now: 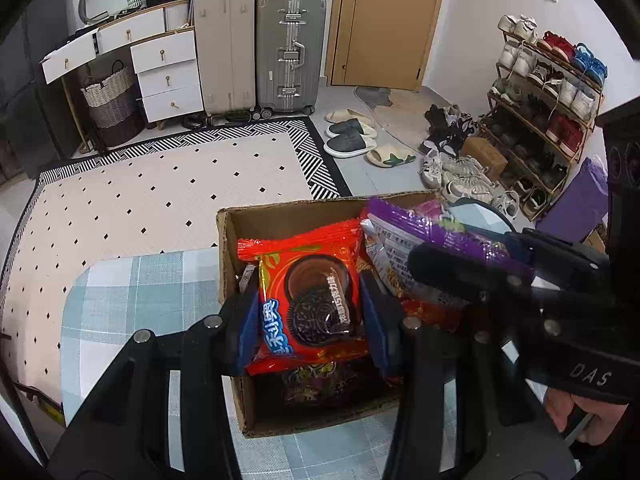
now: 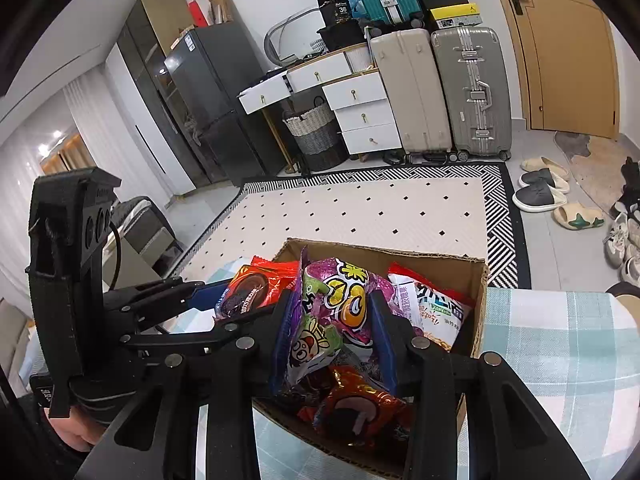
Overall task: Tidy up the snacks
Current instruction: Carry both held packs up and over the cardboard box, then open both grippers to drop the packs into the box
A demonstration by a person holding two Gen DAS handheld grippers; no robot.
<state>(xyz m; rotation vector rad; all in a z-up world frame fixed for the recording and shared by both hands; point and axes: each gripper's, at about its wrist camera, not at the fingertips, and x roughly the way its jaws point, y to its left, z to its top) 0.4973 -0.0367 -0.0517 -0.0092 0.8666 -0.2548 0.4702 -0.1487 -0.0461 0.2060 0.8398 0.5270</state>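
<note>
An open cardboard box (image 1: 228, 248) (image 2: 476, 280) of snack packets stands on a checked tablecloth. My left gripper (image 1: 310, 304) is shut on a red chocolate-cookie packet (image 1: 308, 292), held over the box's left part; the same packet (image 2: 248, 288) shows in the right wrist view. My right gripper (image 2: 334, 320) is shut on a purple snack packet (image 2: 340, 304) with cartoon print, above the box's middle; it appears as a purple packet (image 1: 432, 232) in the left wrist view. Beneath lie a white packet (image 2: 432, 308), an orange packet (image 2: 360, 400) and a dark one (image 1: 320, 384).
The checked tablecloth (image 1: 132, 292) (image 2: 560, 344) covers the table around the box. Beyond its edge lies a spotted rug (image 1: 160, 192). Suitcases (image 1: 288, 48), white drawers (image 1: 168, 76), a basket (image 1: 110, 100), slippers (image 1: 352, 136) and a shoe rack (image 1: 548, 108) line the room.
</note>
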